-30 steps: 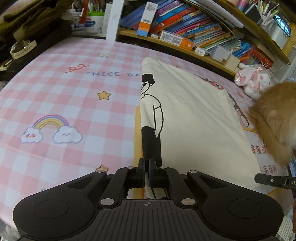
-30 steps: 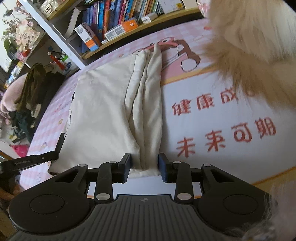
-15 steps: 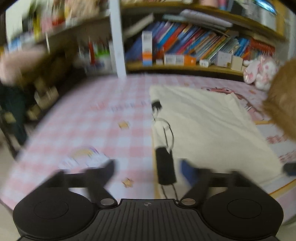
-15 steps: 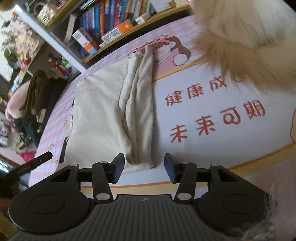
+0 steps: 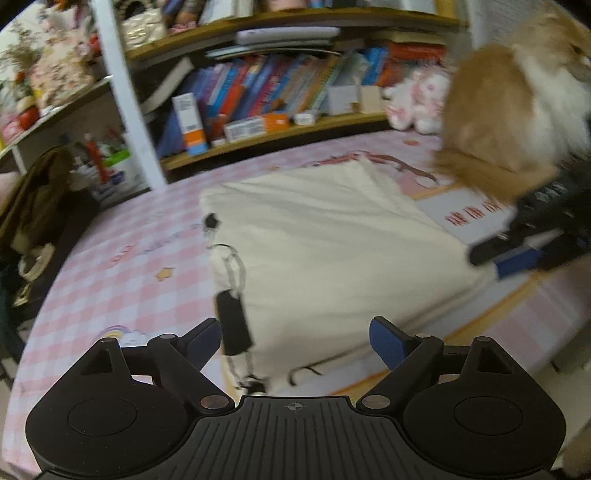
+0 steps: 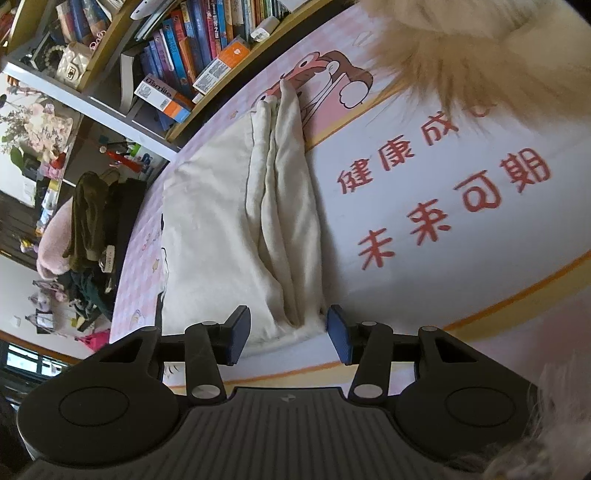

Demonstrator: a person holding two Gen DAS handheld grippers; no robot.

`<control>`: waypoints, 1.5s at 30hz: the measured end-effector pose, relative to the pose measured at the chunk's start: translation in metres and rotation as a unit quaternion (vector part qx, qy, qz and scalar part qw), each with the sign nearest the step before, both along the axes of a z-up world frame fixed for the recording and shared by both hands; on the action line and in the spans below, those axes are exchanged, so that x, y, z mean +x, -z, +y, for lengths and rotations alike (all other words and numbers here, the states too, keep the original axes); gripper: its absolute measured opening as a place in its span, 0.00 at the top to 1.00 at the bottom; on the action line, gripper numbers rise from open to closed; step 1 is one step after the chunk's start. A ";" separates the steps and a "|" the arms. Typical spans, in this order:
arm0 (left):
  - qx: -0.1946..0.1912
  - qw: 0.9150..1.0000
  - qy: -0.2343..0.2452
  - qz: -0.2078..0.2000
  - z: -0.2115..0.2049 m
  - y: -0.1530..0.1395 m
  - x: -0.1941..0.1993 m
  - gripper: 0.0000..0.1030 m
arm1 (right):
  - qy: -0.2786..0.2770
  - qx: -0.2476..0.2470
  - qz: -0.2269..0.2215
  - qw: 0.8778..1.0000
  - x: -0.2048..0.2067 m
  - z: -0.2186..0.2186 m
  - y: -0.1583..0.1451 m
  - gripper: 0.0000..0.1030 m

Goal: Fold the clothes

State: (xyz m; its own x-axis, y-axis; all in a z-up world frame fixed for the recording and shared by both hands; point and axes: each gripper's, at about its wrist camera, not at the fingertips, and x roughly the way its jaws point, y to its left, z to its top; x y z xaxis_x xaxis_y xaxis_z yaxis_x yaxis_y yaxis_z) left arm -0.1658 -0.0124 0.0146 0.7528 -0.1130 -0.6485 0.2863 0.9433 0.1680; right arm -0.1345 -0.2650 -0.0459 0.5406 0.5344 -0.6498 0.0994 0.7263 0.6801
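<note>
Currently we list: folded cream shirt (image 5: 332, 240) flat on bedsheet (image 5: 122, 266); our left gripper (image 5: 295, 341) and right gripper (image 6: 288, 328), jaws apart, empty.

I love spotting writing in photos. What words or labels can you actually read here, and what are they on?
"健康成": upper row of red characters on the bed sheet; a furry animal hides the row's end.
"未来可期": lower red row on the sheet.
"usmile": white and orange box on the bookshelf.
Book spines: too small to read.
</note>
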 end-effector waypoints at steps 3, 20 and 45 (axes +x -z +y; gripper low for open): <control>0.016 1.000 0.019 0.005 -0.009 0.004 0.001 0.13 | 0.006 0.011 0.013 1.000 0.008 0.001 0.002 0.83; 0.227 0.964 0.129 -0.053 -0.069 0.044 0.010 0.32 | -0.021 0.041 -0.057 0.997 0.017 0.005 -0.050 0.85; 0.165 0.980 0.106 -0.035 -0.052 0.023 0.018 0.32 | -0.382 -0.589 -0.388 0.597 -0.052 0.138 0.014 0.57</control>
State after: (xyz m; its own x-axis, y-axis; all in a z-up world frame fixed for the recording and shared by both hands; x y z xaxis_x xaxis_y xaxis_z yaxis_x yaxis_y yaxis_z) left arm -0.1481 -0.0644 -0.0088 0.7794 -0.0645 -0.6232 0.4470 0.7542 0.4810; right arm -0.1862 -0.1267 -0.0594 0.8140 0.2363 -0.5306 -0.5801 0.3770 -0.7221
